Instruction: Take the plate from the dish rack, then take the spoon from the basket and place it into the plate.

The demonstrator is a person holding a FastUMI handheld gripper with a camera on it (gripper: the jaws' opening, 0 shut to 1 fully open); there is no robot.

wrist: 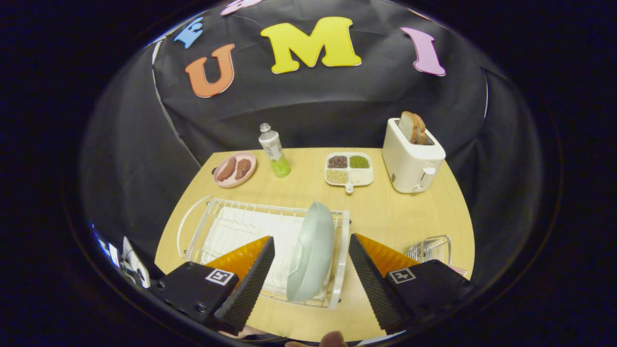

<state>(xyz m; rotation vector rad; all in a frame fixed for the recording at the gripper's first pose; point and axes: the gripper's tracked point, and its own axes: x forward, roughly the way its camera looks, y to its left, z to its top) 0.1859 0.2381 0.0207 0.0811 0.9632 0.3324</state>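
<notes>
Gripper view: first step, my hand-held gripper (311, 270) spread wide around the pale green round plate (312, 253) upright in the white wire dish rack (231, 226); next I close on its rim.

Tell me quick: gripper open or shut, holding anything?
Gripper: open, holding nothing; the plate stands upright in the dish rack between its fingers, untouched.

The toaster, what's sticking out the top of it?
Two slices of bread stand in the slot of the white toaster, their lower parts hidden inside it. The open gripper is far off, fingers either side of the plate.
</notes>
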